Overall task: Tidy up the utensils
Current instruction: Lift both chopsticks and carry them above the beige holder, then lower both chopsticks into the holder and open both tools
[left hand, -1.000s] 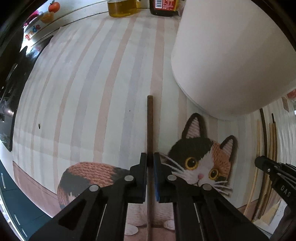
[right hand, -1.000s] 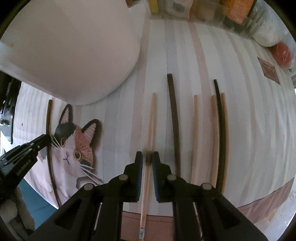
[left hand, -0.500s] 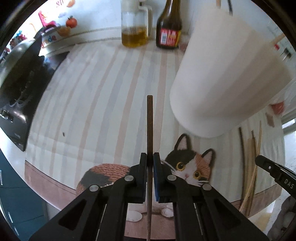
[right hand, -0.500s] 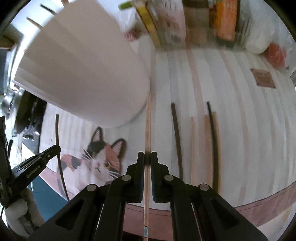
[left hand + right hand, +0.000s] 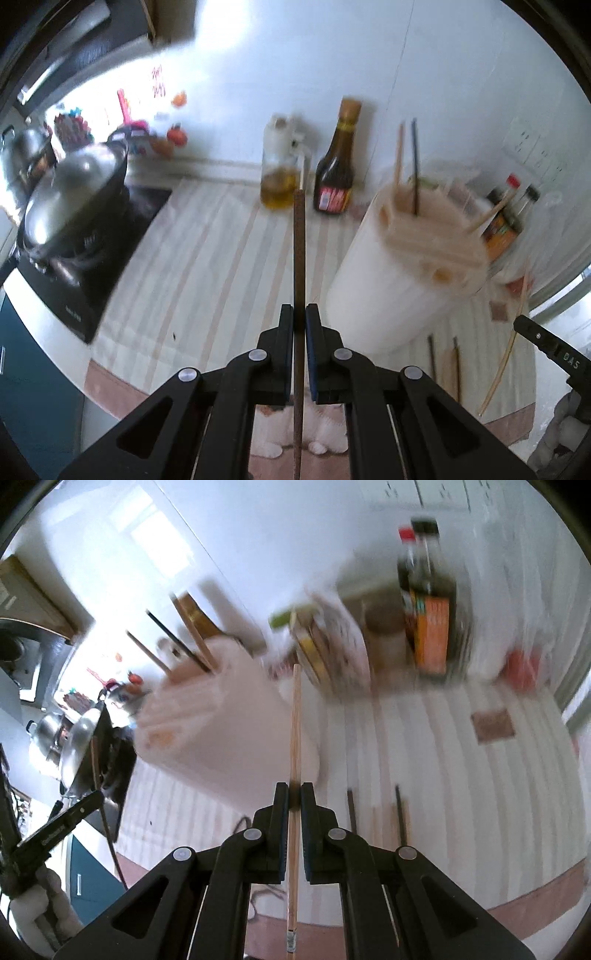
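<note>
Left wrist view, left to right: a lidded wok [image 5: 70, 199] is sitting on a black stove [image 5: 92, 258] at the counter's [image 5: 207, 266] left end; an oil cruet [image 5: 279, 173] and a dark sauce bottle [image 5: 338, 173] are standing at the back by the wall; the left gripper [image 5: 299, 317] is pinching a dark chopstick [image 5: 299, 251] with its fingers nearly together, the stick pointing away along them; the white utensil holder [image 5: 402, 273] is standing to the right of it, several chopsticks already sticking upright out of its top; more chopsticks [image 5: 443, 362] are lying on the striped mat in front of the holder.

Right wrist view, left to right: the holder is appearing left of centre, blurred; the right gripper [image 5: 294, 797] is clamping a pale wooden chopstick [image 5: 295, 731], fingers almost closed on it, its far tip showing near the holder's right side; loose chopsticks are lying on the mat just right of the fingers; condiment bottles [image 5: 424, 602] are standing at the back.
</note>
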Demonstrator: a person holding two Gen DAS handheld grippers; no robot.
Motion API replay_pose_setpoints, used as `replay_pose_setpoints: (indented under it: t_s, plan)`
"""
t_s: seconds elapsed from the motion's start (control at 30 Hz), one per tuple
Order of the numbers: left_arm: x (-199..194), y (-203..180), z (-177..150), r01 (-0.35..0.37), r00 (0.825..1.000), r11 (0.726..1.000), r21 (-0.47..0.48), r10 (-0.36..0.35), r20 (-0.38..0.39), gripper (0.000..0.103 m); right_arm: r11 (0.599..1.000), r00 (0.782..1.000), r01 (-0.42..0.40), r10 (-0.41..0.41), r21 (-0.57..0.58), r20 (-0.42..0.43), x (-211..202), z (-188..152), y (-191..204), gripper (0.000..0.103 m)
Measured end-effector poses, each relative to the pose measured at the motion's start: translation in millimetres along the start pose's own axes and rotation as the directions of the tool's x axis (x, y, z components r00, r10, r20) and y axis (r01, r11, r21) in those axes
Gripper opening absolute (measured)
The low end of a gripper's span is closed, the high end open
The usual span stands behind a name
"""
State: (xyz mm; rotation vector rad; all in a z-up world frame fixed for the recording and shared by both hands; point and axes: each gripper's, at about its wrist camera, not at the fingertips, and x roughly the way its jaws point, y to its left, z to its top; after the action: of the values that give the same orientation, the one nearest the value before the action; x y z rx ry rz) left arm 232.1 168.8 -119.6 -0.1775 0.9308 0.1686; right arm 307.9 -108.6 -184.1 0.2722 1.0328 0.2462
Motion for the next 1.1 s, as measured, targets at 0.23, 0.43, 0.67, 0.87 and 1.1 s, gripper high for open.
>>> replay_pose_setpoints:
  t_s: [0.23,0.43,0.67,0.87,1.1]
  plan:
    - [-23,-20,29,0.011,0.997,0.999,0.037,-0.013,0.074,0.004,0.998,0.999,-0.008,0.011,-0.062,0.051,-20,31,21,0.006]
    - [-36,-40,48,0.032,0.992,0.998,0.063,-0.04,0.121,0.004,0.995,0.995,-0.012,0.022,-0.101,0.098,-35,46,40,0.006]
    - [-61,-59,86,0.041,0.971,0.996,0.081,-0.059,0.231,0.004,0.992,0.976,-0.003,0.03,-0.127,0.214,-59,86,56,0.006]
    - [-69,-77,123,0.041,0.945,0.994,0.102,-0.071,0.318,0.004,0.99,0.938,0.013,0.037,-0.144,0.345,-78,129,76,0.006]
    - [-43,-81,159,0.083,0.946,0.993,0.083,-0.105,0.306,0.004,0.99,0.897,0.028,0.036,-0.137,0.44,-72,167,90,0.006]
